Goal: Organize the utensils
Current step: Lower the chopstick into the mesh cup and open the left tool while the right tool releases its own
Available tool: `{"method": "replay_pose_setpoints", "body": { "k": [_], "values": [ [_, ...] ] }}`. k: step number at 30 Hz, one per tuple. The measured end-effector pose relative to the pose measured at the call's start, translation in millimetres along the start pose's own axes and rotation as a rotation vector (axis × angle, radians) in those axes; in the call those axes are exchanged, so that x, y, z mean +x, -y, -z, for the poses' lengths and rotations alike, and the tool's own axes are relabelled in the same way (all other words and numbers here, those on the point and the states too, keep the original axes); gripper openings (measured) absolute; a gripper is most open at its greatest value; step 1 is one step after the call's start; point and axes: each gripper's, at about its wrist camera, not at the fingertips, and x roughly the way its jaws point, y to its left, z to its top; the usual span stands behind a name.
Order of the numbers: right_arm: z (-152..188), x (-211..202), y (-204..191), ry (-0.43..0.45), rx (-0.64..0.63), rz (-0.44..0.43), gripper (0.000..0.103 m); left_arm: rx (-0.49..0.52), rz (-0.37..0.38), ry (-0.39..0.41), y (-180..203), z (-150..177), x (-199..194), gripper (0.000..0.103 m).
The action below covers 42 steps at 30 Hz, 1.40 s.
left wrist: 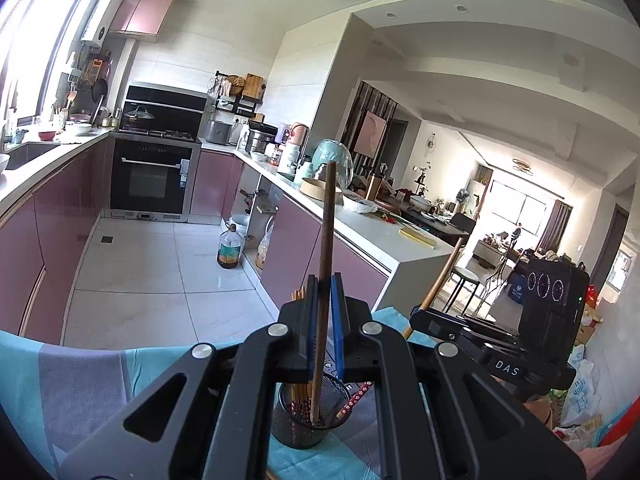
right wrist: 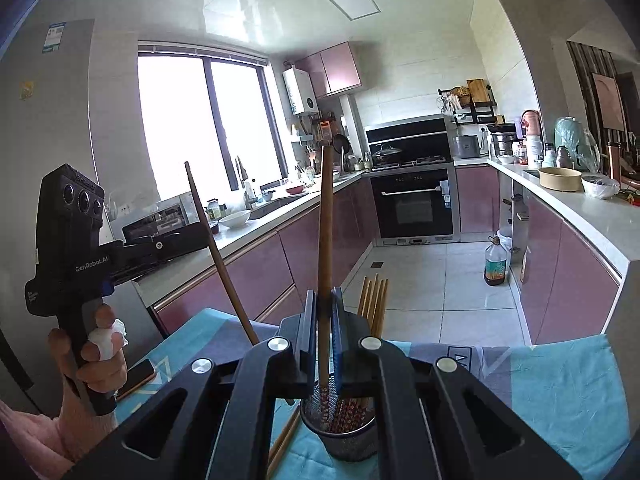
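Chopsticks fill a black mesh holder standing on the blue-and-grey tablecloth, and everything here sits close around that holder. Directly above it, the left gripper has its blue pads pinched tight on one dark brown chopstick, upright, its lower end reaching down into the holder. The right gripper is likewise clamped on a lighter wooden chopstick, whose patterned lower end dips into the holder. A bundle of pale chopsticks rises from the holder just right of that gripper. Loose chopsticks lie on the cloth beside the holder's left.
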Motion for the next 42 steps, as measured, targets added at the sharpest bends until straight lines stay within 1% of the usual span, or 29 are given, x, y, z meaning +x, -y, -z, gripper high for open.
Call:
{"method": "replay_pose_setpoints", "body": {
  "k": [4,7,11,16,22,26,28,35,42],
  "values": [
    [0,9,3,-0.011,-0.005,0.021,0.005,-0.002,-0.020,-0.025,-1,2,14,0.007],
    [3,18,5,-0.030,-0.006,0.038,0.005,0.000,-0.031,-0.060,-3,6,31,0.007],
    [10,30,9,-0.070,-0.005,0.047,0.005,0.029,-0.060,-0.119,-3,23,52,0.007],
    [17,44,13,-0.126,-0.005,0.063,0.005,0.045,-0.068,-0.191,-6,39,71,0.007],
    [27,60,17,-0.206,0.004,0.075,0.005,0.071,-0.085,-0.262,-11,48,89,0.007],
    [33,70,18,-0.245,0.009,0.079,0.005,0.081,-0.084,-0.300,-14,53,99,0.007],
    [34,75,20,-0.258,0.012,0.085,0.006,0.076,-0.078,-0.324,-16,54,106,0.007],
    [39,87,27,-0.278,0.039,0.107,0.006,0.071,-0.106,-0.379,-26,59,137,0.007],
    [40,93,32,-0.285,0.057,0.111,0.008,0.057,-0.112,-0.394,-32,68,147,0.007]
  ]
}}
